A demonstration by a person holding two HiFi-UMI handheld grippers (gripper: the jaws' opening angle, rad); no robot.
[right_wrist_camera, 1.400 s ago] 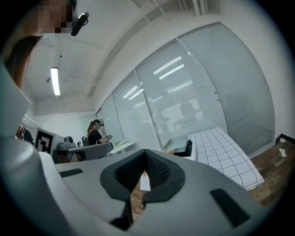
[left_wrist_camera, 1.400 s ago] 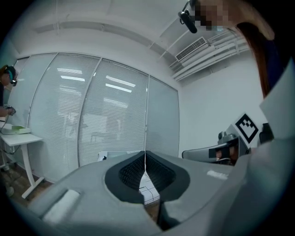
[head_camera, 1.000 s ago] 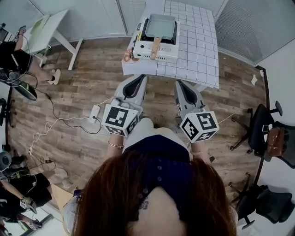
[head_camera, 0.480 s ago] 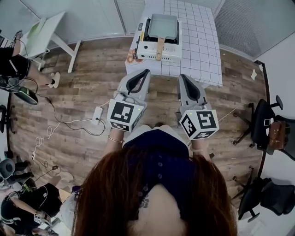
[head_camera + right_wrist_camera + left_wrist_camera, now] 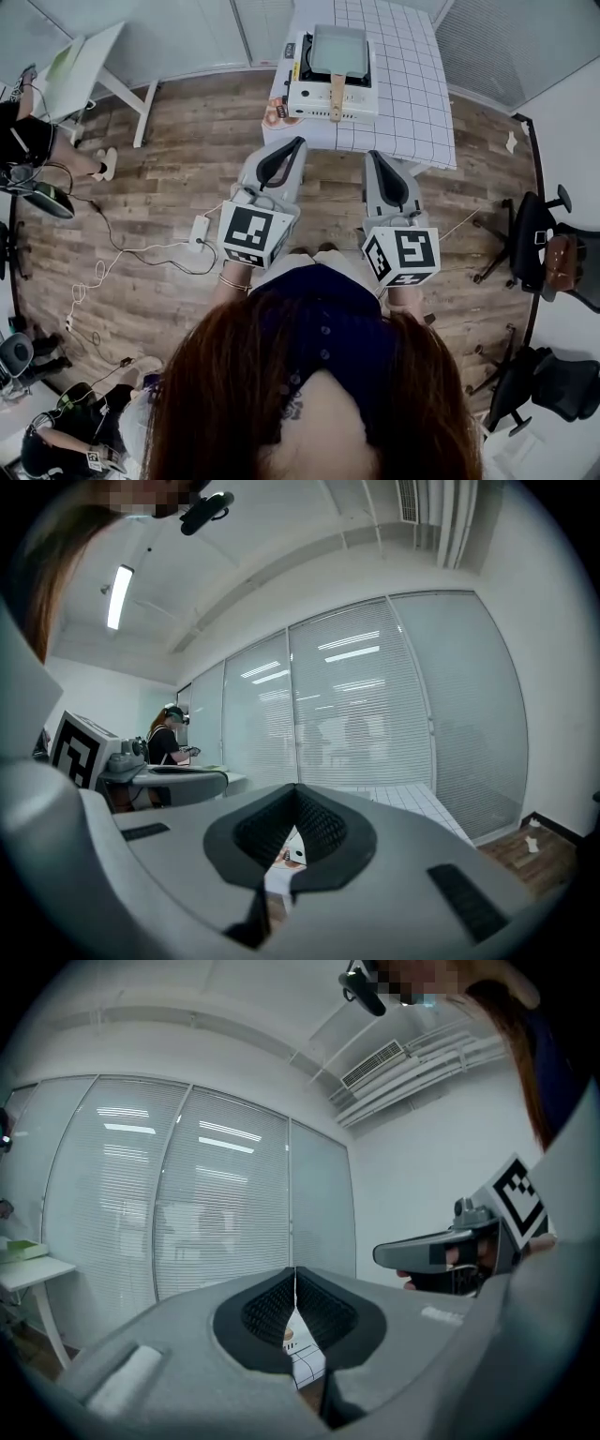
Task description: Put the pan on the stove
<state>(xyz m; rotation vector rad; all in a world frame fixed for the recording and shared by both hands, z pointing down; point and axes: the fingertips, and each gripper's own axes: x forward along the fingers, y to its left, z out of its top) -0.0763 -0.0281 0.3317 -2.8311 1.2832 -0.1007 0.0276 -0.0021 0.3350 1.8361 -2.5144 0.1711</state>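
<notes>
A rectangular grey pan [image 5: 337, 49] with a wooden handle [image 5: 336, 95] sits on the white portable stove [image 5: 309, 97], on the grid-patterned table [image 5: 412, 103] at the top of the head view. My left gripper [image 5: 293, 145] and right gripper [image 5: 373, 157] are held side by side over the wooden floor, just short of the table's near edge. They point at the stove. Both are shut with nothing held. In the left gripper view the dark pads [image 5: 272, 1312] meet. The right gripper view shows its pads [image 5: 323, 827] meeting too.
Small items [image 5: 276, 112] lie at the table's near left corner. A power strip [image 5: 197, 230] and cables trail over the floor at left. A white desk [image 5: 80, 66] stands at upper left. Office chairs [image 5: 544, 267] stand at right, and people are at the left edge.
Both grippers have come a little closer to the table's near edge and stay shut. The table and stove have shifted slightly right in the head view.
</notes>
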